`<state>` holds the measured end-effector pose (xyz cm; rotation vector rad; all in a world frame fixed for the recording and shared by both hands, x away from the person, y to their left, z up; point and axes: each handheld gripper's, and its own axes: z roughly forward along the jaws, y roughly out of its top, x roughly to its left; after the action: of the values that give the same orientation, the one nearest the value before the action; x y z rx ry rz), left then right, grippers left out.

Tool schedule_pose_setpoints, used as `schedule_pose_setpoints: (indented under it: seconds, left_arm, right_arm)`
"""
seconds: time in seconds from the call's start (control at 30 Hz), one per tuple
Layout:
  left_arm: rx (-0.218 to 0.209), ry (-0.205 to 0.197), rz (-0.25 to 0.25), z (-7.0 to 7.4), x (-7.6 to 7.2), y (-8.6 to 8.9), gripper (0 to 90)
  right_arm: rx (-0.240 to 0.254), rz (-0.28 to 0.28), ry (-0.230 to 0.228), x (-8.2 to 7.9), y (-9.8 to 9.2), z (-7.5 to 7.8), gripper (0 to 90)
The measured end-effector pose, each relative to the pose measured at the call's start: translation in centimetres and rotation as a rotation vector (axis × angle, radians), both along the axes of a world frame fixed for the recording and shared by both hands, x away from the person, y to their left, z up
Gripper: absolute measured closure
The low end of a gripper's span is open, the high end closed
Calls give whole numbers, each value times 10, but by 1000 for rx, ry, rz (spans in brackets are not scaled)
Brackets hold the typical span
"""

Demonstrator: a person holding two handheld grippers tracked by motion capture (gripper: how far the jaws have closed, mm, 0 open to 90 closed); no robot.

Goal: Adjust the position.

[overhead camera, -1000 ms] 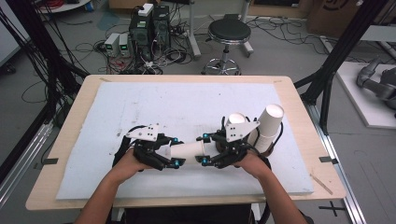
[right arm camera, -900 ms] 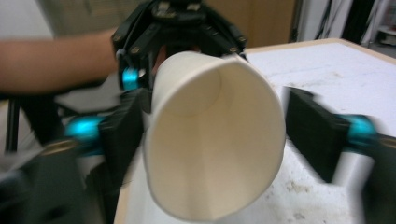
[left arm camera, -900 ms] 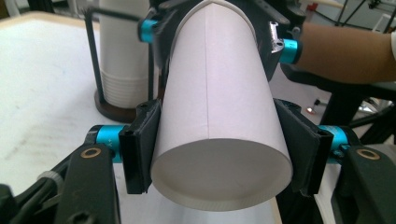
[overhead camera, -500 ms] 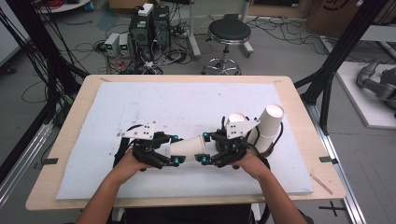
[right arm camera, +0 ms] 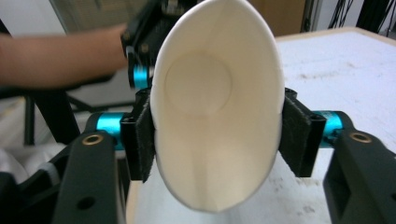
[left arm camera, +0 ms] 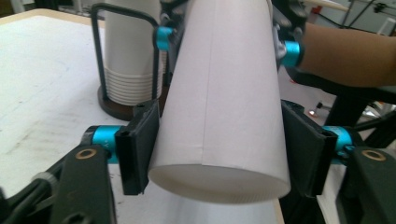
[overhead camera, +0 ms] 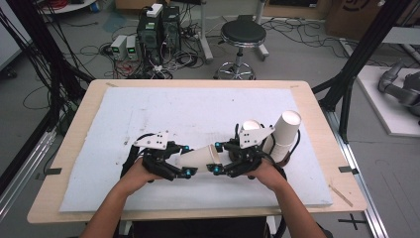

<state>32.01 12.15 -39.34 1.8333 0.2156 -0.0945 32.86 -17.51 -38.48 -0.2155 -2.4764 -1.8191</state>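
1. Looking down from the high view, both hands are holding a white paper cup (overhead camera: 199, 156) on its side between the left gripper (overhead camera: 184, 159) and the right gripper (overhead camera: 218, 159), with a cup stack (overhead camera: 284, 134) standing just behind the right gripper on the foam mat (overhead camera: 198, 109).
2. Riding the left gripper view, its pads (left arm camera: 140, 144) are clamping the cup (left arm camera: 224, 93) near its base, walls unbent.
3. Riding the right gripper view, its jaws have just been closing on the cup's mouth (right arm camera: 219, 116), and the rim is squashing into an oval. It looks light, thin and easily crushed; I would grip it gently near the stiffer base.
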Motion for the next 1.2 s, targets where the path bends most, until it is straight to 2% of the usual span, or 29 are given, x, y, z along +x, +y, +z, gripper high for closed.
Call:
schedule_pose_setpoints:
  seconds: [0.03,0.1,0.17,0.3,0.33,0.37,0.4,0.47,0.57,0.6,0.67,0.77,0.87,1.0,1.1,1.13,1.17,1.2]
  left_arm:
    - [-17,-5,-5,1,0,-1,363]
    - [-32,-10,2,1,0,-1,363]
    - [-51,-10,2,2,0,0,363]
    - [-81,-10,4,3,0,2,363]
    - [-79,-7,4,3,-1,2,363]
    - [-71,-9,1,2,-1,1,363]
    - [-64,-10,-3,2,-1,0,364]
    - [-57,-3,-1,1,-1,-1,364]
    - [-13,0,26,0,-1,-4,347]
    - [4,5,39,0,-1,-5,300]
    - [11,13,48,0,-1,-6,274]
    - [20,11,48,1,-1,-6,275]
    - [34,3,31,0,-1,-7,324]
    - [58,-14,-2,-2,-3,-10,353]
    - [42,-20,-7,-2,-3,-10,354]
    - [34,-23,-5,-1,-3,-10,353]
    - [25,-24,0,-1,-3,-9,353]
    - [16,-23,-1,0,-4,-9,352]
  right_arm:
    - [39,-14,42,1,-1,0,289]
    - [49,-24,54,1,-1,1,271]
    - [69,-50,55,0,0,0,163]
    - [74,-39,84,1,1,-1,174]
    - [68,-33,79,0,2,-1,233]
    - [68,-33,79,0,2,-1,233]
    - [69,-23,52,0,1,-1,301]
    - [66,-19,49,0,1,0,307]
    - [46,-21,29,0,1,0,332]
    - [33,-19,19,0,1,0,351]
    - [20,-25,9,0,2,0,356]
    - [19,-24,11,-1,2,0,359]
    - [31,-14,23,-1,2,1,371]
    - [60,-4,32,-2,3,4,366]
    - [71,-7,47,-2,3,4,337]
    - [84,-18,56,-2,3,4,283]
    - [84,-18,56,-2,3,4,283]
    - [104,-35,63,-3,4,4,207]
